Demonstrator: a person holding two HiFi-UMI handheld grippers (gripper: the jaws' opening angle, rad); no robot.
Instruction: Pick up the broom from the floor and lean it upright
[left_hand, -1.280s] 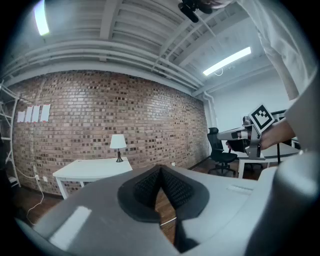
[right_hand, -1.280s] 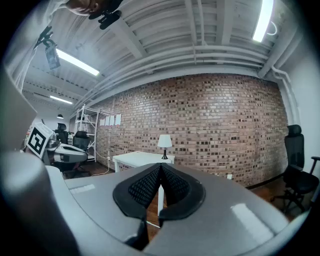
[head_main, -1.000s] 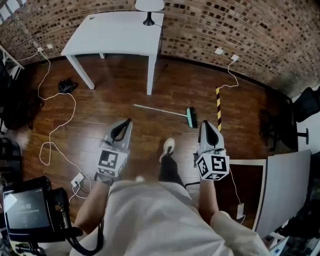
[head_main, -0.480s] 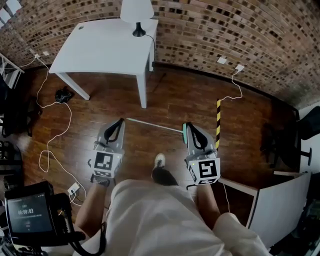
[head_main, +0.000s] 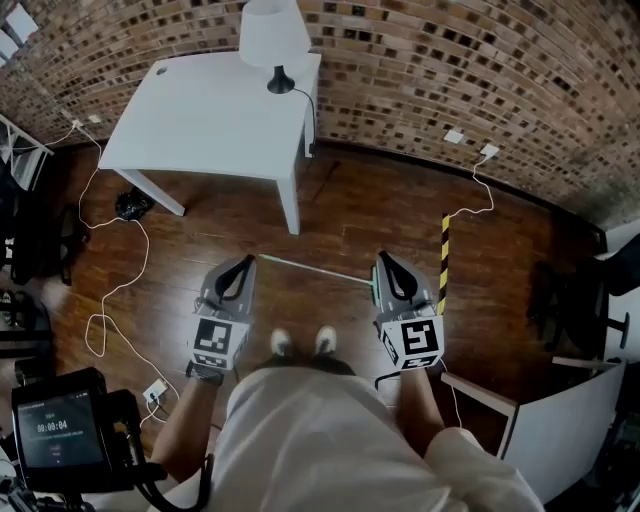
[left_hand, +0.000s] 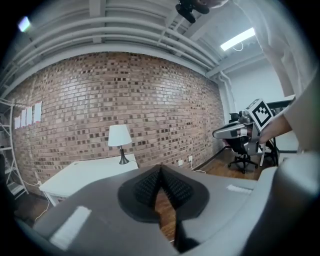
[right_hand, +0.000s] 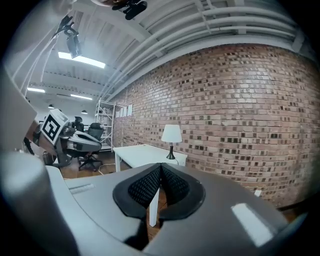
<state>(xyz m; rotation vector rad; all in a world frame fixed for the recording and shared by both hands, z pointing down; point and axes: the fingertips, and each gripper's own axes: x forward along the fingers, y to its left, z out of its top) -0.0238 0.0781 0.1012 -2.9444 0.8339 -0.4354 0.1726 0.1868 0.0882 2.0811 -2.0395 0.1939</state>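
1. Broom (head_main: 312, 270) lies flat on the wooden floor (head_main: 360, 205), just ahead of the person's shoes and well in from the floor's far edge, where the brick wall (head_main: 430, 70) rises. Its green head is at the right end, and the handle tip points toward the near leg of the white table (head_main: 205, 110).
2. Left gripper (head_main: 244, 264) hovers over the handle's tip end with its jaws closed together and nothing between them.
3. Right gripper (head_main: 386, 264) hovers by the head, its jaws likewise pressed shut and empty.
4. Handling, as a judgement: the broom looks light and stiff, with a thin, smooth pole likely to roll or slip, and the head end the heavier.
5. Best hold is probably across the pole: 1 grip near the head and 1 further up, once the jaws are opened.
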